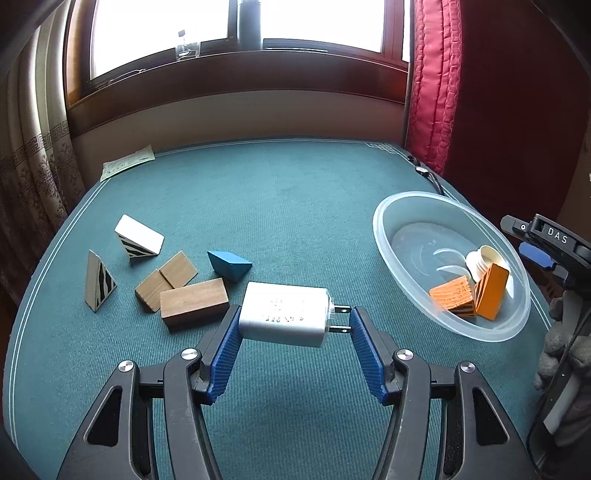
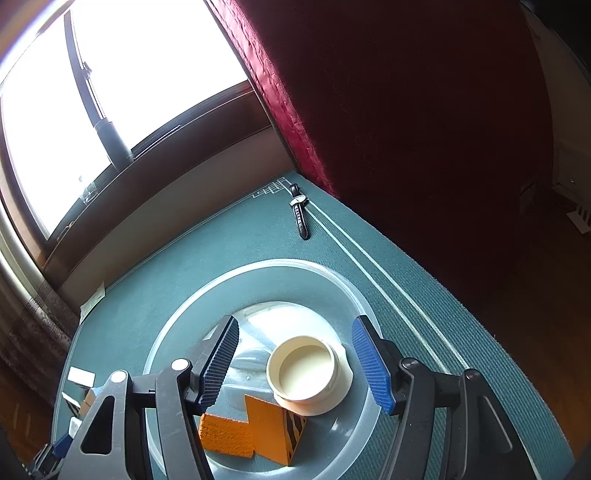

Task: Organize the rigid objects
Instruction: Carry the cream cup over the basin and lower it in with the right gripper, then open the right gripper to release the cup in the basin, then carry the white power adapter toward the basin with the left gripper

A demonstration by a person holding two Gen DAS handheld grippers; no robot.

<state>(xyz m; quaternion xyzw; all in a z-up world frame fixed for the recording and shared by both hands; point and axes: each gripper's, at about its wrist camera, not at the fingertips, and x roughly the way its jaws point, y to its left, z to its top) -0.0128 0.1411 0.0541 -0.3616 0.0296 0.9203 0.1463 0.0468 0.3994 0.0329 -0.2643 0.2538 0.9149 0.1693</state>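
My left gripper (image 1: pixel 291 323) is shut on a white plug adapter (image 1: pixel 284 319), left pad on its body, right pad on its prongs, held above the green table (image 1: pixel 295 206). A clear plastic bowl (image 1: pixel 391 236) at right holds two orange blocks (image 1: pixel 452 297) and a cream round fitting (image 1: pixel 484 260). My right gripper (image 2: pixel 295 356) is open above the bowl (image 2: pixel 177 325), over the cream fitting (image 2: pixel 306 373) and orange blocks (image 2: pixel 227 434). Loose on the left lie wooden blocks (image 1: pixel 194 301), a blue wedge (image 1: pixel 229 264) and striped white wedges (image 1: pixel 138 236).
A wristwatch (image 2: pixel 300 214) lies near the table's far right corner beside a red quilted curtain (image 1: pixel 436 85). A paper slip (image 1: pixel 127 162) lies at the far left corner. A window sill with a dark bottle (image 1: pixel 249 24) runs behind the table.
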